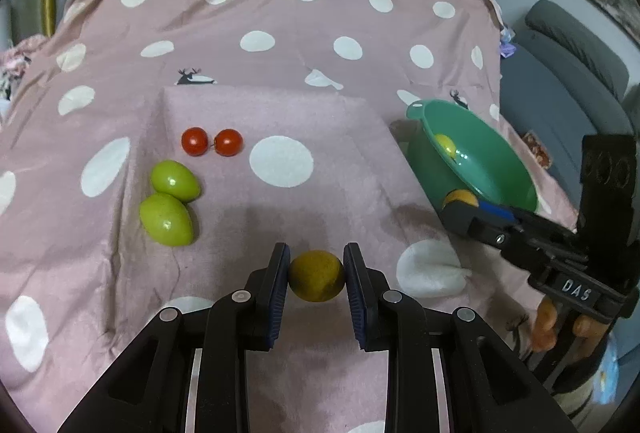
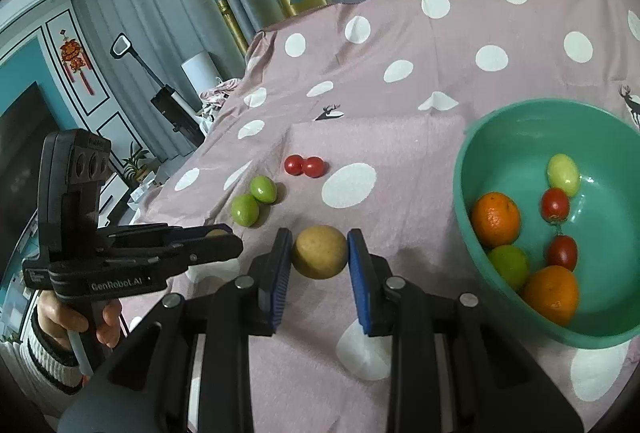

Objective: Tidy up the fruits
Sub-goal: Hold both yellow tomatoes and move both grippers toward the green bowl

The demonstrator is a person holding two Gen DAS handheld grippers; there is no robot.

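In the left wrist view my left gripper is shut on an olive-yellow round fruit held above the pink dotted cloth. In the right wrist view my right gripper is shut on a tan-yellow round fruit just left of the green bowl. That bowl holds several fruits, among them two oranges and cherry tomatoes. On the cloth lie two cherry tomatoes side by side and two green fruits touching each other.
The cloth covers a raised block with the loose fruit on top. The bowl sits tilted at its right edge. A grey sofa stands beyond, curtains behind. In the right wrist view a hand grips the left tool's handle.
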